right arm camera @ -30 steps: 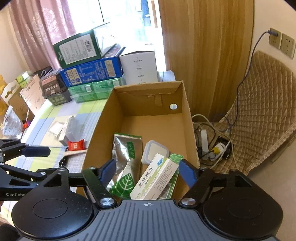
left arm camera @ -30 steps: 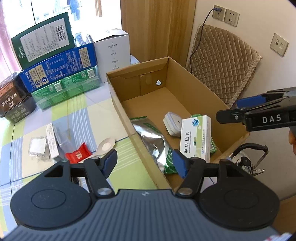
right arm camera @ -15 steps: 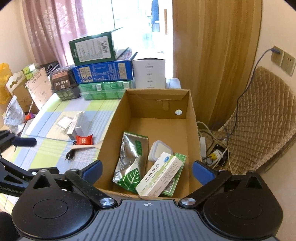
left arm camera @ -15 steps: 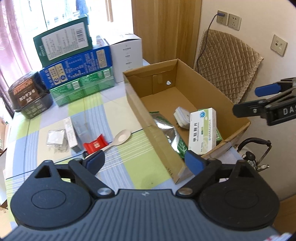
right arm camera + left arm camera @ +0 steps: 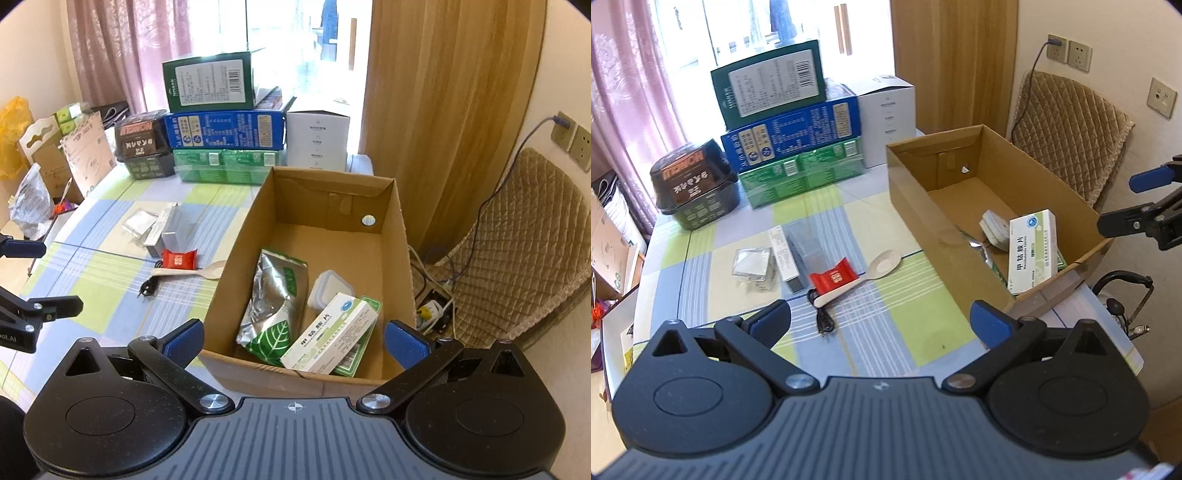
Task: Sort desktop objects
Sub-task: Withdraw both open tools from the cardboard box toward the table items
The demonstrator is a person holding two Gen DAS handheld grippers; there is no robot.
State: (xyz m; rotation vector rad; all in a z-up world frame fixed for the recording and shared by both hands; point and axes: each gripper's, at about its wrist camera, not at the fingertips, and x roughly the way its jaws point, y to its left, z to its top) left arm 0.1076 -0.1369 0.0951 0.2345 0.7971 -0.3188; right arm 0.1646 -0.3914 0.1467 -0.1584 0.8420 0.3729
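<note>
Our left gripper (image 5: 881, 323) has its blue-padded fingers (image 5: 772, 322) spread wide with nothing between them, hovering above the near part of the desk (image 5: 916, 332); our right gripper (image 5: 293, 338) is just as wide apart and just as empty, hanging over the near wall of the cardboard box (image 5: 236, 266). Just beyond the left fingers lie the things not yet sorted: a short black cable (image 5: 822, 319), a pale spoon (image 5: 866, 275) whose handle runs under a red packet (image 5: 833, 278), then a narrow white box (image 5: 783, 253) beside a grey one (image 5: 799, 258), and a small foil-wrapped square (image 5: 753, 263); inside the cardboard box we already have a silver leaf-printed pouch (image 5: 275, 304), a small lidded white container (image 5: 328, 288) and a white medicine box (image 5: 330, 338) leaning on a green one (image 5: 364, 339). We judge the job partly done, with the loose cluster on the desk next; the risk lies in how tightly those pieces overlap; closing on the red packet may drag the spoon along or flip it, and the flat cable may slip out from under the pads; a grasp that comes in tilted could nudge the neighbouring boxes; and both grippers heading for the cardboard box together could clash at its rim.
</note>
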